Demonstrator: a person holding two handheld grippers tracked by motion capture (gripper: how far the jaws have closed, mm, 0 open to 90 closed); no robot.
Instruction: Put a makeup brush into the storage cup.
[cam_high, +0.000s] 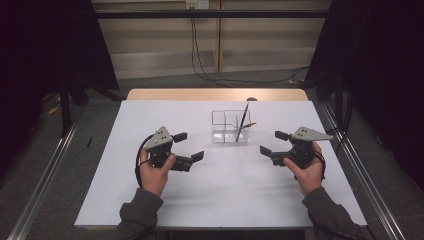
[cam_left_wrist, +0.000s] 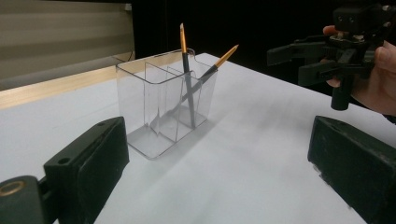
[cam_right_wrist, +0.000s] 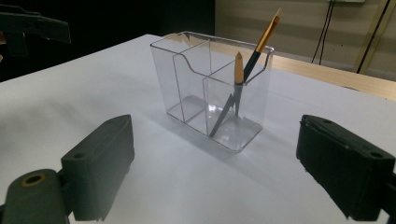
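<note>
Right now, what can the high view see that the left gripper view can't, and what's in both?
High view alone: the person's two sleeves, the left hand around the left gripper, the floor and wall cables behind the table.

Left gripper view alone: the holder's inner dividers up close, and its own two black jaws spread wide at the bottom.

Both: the white table, the clear holder with two brushes leaning in one end compartment, and the right gripper, open and empty.

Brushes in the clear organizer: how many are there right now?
2. Both stand in the same end compartment of the clear organizer, on the right claw's side. One brush leans high past the rim; the other brush crosses it, lower. None seems hidden.
</note>
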